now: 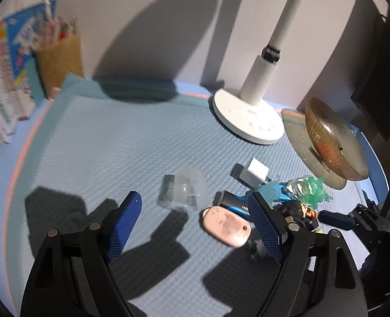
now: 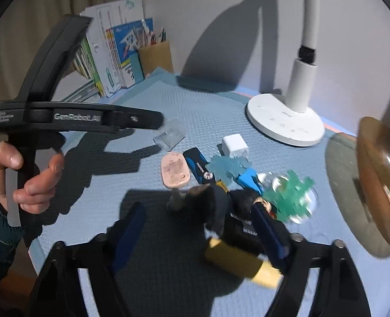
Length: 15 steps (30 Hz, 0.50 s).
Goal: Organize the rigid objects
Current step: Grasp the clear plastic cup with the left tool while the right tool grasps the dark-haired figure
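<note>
Small objects lie clustered on the blue mat (image 1: 115, 142): a clear plastic piece (image 1: 184, 190), a pink oval tag (image 1: 225, 225), a blue and black USB stick (image 1: 233, 203), a white charger cube (image 1: 255, 171) and a green-haired figurine (image 1: 308, 192). My left gripper (image 1: 195, 227) is open, with the pink tag between its fingers. In the right wrist view the same tag (image 2: 174, 169), USB stick (image 2: 199, 169), cube (image 2: 234, 145) and figurine (image 2: 287, 195) show. My right gripper (image 2: 200, 232) is open over a dark figure with a yellow base (image 2: 237, 259).
A white lamp base (image 1: 247, 119) stands at the back. An amber ribbed bowl (image 1: 332, 140) leans at the right. Books (image 2: 110, 52) and a brown pencil holder (image 2: 155, 55) stand at the back left. A hand holds the left gripper's handle (image 2: 26, 174).
</note>
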Each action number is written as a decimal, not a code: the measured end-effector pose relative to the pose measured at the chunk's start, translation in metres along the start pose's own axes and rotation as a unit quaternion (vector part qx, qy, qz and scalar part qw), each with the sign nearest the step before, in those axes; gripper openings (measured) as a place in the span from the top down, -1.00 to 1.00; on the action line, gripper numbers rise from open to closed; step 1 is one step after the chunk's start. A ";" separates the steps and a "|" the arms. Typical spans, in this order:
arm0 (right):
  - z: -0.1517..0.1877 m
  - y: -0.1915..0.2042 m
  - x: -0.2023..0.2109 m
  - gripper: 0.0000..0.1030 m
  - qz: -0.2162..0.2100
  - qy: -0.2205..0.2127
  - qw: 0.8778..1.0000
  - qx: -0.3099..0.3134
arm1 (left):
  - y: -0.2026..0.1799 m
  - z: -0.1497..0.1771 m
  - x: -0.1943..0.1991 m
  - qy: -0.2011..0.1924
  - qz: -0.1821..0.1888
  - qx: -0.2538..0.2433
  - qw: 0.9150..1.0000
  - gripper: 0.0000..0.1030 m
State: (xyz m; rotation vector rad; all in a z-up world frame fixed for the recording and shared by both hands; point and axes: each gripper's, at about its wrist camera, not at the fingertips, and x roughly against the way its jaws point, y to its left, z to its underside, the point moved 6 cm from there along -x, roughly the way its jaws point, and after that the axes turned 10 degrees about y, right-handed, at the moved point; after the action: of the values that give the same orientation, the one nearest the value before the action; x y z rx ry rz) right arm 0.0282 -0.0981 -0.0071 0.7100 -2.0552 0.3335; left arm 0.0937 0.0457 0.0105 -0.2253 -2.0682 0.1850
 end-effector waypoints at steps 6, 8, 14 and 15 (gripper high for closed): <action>-0.008 -0.004 -0.022 -0.39 -0.028 0.018 0.999 0.011 | -0.002 -0.005 -0.031 0.027 0.009 0.008 1.000 -0.56; -0.008 -0.001 -0.022 -0.39 -0.036 0.014 0.999 0.014 | -0.004 -0.005 -0.037 0.030 0.008 0.006 1.000 -0.43; -0.003 0.004 -0.022 -0.04 -0.013 0.013 0.999 0.027 | -0.006 -0.002 -0.041 0.024 0.012 -0.007 1.000 0.28; -0.001 0.005 -0.021 -0.03 -0.010 0.011 1.000 0.026 | -0.006 -0.001 -0.037 0.018 0.010 -0.009 1.000 0.28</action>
State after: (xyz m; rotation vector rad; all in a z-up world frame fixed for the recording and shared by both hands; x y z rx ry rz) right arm 0.0347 -0.0859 -0.0233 0.7545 -2.0239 0.3827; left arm 0.1123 0.0308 -0.0188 -0.2587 -2.0340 0.1732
